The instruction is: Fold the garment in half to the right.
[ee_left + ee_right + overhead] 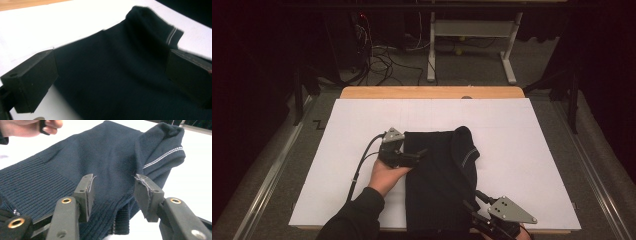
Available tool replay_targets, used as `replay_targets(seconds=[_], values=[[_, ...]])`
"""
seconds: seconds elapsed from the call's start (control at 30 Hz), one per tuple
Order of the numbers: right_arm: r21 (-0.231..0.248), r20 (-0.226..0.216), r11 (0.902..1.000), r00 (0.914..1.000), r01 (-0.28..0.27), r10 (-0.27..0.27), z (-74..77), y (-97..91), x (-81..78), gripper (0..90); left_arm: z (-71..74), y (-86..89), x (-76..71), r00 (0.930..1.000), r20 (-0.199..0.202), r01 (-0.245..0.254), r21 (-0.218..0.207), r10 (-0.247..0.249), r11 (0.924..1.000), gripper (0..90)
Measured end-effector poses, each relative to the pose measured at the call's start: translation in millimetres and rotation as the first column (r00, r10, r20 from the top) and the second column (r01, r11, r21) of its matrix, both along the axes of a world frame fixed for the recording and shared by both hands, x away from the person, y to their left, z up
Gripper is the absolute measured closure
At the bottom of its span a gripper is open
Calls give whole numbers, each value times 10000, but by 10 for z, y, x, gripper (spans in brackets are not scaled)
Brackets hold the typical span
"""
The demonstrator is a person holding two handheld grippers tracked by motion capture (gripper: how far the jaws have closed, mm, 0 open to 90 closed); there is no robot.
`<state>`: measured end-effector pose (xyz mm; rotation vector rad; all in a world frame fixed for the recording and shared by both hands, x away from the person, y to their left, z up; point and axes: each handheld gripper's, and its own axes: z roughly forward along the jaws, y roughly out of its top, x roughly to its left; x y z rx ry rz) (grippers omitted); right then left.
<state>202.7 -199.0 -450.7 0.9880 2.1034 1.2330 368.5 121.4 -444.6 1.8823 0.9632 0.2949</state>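
Note:
A dark navy knitted sweater point(439, 175) lies folded on the white sheet point(522, 150), its top part with a thin pale stripe point(162, 157) turned over at the far right. My left gripper point(418, 156) is at the sweater's left edge, jaws wide open over the fabric point(120, 75) and pressing on nothing. My right gripper point(473, 200) sits at the near right corner. In the right gripper view point(116, 192) its jaws stand apart over the ribbed hem point(117, 217), and the pads do not press on the sweater point(107, 157).
The white sheet covers a wooden table whose far edge point(432, 92) shows. Bare sheet lies left and right of the sweater. Beyond the table stand a white desk frame point(472, 30) and floor cables point(382, 60). A hand point(25, 127) holds the left gripper.

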Motion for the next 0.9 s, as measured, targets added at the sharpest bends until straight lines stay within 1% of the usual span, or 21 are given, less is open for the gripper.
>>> replay_targets(seconds=[0.03, 0.07, 0.13, 0.23, 0.3, 0.33, 0.37, 0.43, 0.47, 0.53, 0.57, 0.6, 0.63, 0.67, 0.7, 0.73, 0.77, 0.83, 0.9], values=[[-21, -1, 10000, 10000, -20, 20, -2, 8, 1, 519, -26, 90, -48, 10000, -12, -25, 115, 25, 9999, 0], [-56, -15, 10000, 10000, -48, 48, -4, 24, 4, 521, -37, 139, -76, 10000, -4, -49, 137, 49, 9999, 0], [-56, -1, 10000, 10000, -80, 80, -2, 35, 8, 525, -59, 263, -152, 9999, 49, -127, 49, 127, 9999, 0], [-83, 29, 9999, 10000, -72, 72, 14, 50, 13, 538, -91, 503, -315, 9994, 207, -277, 192, 274, 9994, 0], [0, 75, 10000, 9999, -77, 77, 47, 53, 27, 554, -109, 663, -422, 9989, 213, -412, 125, 409, 9991, 0], [7, 73, 10000, 9999, -81, 81, 66, 59, 43, 570, -116, 722, -463, 9988, 229, -444, 121, 441, 9989, 0], [9, 99, 10000, 9999, -97, 97, 80, 65, 61, 587, -133, 808, -533, 9982, 279, -538, 175, 533, 9984, 0], [-28, 153, 9999, 9998, -129, 129, 119, 84, 126, 627, -168, 912, -624, 9973, 340, -662, 316, 651, 9973, 0], [-93, 157, 9999, 9998, -118, 119, 134, 96, 167, 656, -195, 978, -682, 9968, 359, -731, 343, 718, 9967, 0], [-179, 61, 9998, 9999, -83, 84, 155, 129, 273, 719, -222, 1063, -748, 9964, 304, -796, 193, 790, 9966, 0], [-252, 37, 9996, 9999, -117, 118, 161, 152, 338, 784, -228, 1106, -777, 9965, 211, -807, -40, 807, 9967, 0], [-307, -39, 9993, 9997, -227, 225, 164, 178, 411, 860, -227, 1150, -805, 9967, 106, -798, -382, 803, 9961, 0], [-402, -144, 9988, 9995, -274, 268, 164, 211, 487, 900, -215, 1193, -838, 9967, 84, -793, -732, 801, 9942, 0], [-663, -249, 9973, 9993, -302, 286, 162, 261, 585, 900, -201, 1204, -856, 9966, 164, -795, -759, 810, 9939, 0], [-776, -326, 9965, 9991, -301, 276, 160, 293, 643, 900, -180, 1203, -885, 9960, 416, -772, -537, 795, 9956, 0], [-990, -454, 9948, 9988, -235, 191, 159, 348, 735, 900, -171, 1199, -899, 9954, 568, -754, -368, 774, 9965, 0], [-1139, -535, 9933, 9985, -200, 139, 158, 384, 788, 900, -166, 1192, -911, 9949, 695, -708, -284, 726, 9971, 0], [-1555, -758, 9877, 9971, -168, 51, 153, 475, 917, 900, -161, 1187, -917, 9962, 684, -513, -444, 543, 9977, 0], [-2053, -897, 9787, 9958, -16, -172, 145, 547, 1016, 900, -150, 1175, -935, 9958, 791, -415, -473, 451, 9980, 0]])
